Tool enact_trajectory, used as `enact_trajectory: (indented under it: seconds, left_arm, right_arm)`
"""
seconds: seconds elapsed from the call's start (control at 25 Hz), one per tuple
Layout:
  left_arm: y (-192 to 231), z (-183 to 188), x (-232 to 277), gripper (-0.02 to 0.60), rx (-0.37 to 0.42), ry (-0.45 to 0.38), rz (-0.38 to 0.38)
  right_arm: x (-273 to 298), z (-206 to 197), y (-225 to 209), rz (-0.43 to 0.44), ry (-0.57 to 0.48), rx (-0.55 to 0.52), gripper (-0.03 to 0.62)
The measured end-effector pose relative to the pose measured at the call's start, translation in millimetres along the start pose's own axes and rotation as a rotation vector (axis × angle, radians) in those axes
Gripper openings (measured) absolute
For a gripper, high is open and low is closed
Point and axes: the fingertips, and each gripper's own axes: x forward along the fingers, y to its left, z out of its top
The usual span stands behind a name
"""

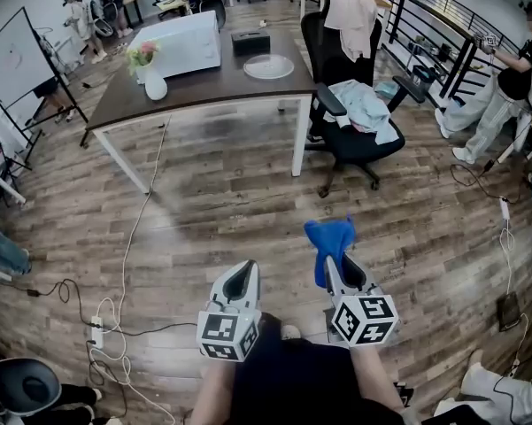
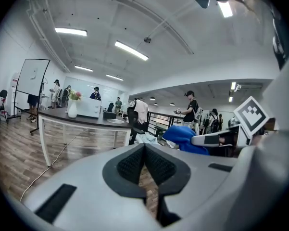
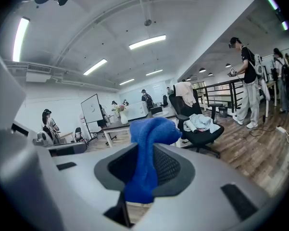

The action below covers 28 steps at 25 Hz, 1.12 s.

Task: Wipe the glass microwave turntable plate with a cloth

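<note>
The glass turntable plate [image 1: 268, 66] lies on the dark table [image 1: 204, 91] far ahead, to the right of a white microwave [image 1: 179, 44]; the plate [image 2: 115, 121] shows small in the left gripper view. A blue cloth [image 1: 329, 242] is pinched in my right gripper [image 1: 334, 262], bunched above the jaws and hanging below them [image 3: 146, 158]. My left gripper [image 1: 242, 279] is shut and holds nothing; its jaws meet tip to tip [image 2: 144, 154]. Both grippers are held low over the wooden floor, well short of the table.
A white vase with flowers [image 1: 150, 76] stands at the table's left end and a dark box [image 1: 250, 42] behind the plate. A black office chair [image 1: 354, 113] draped with clothes sits right of the table. Cables and a power strip [image 1: 96, 330] lie on the floor left. People stand around the room.
</note>
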Motion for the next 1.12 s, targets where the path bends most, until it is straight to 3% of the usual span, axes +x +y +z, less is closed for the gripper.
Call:
enact_trajectory:
  seconds: [0.56,1.12]
  left_arm:
    - [9,-10,16,0.005,-0.031,0.031,0.035]
    - [53,31,119,0.005,-0.04,0.024,0.012]
  right_arm:
    - [20,-8,-8,0.022,0.048,0.049,0.081]
    - [113,35,-33,0.035,0.065,0.08,0.081]
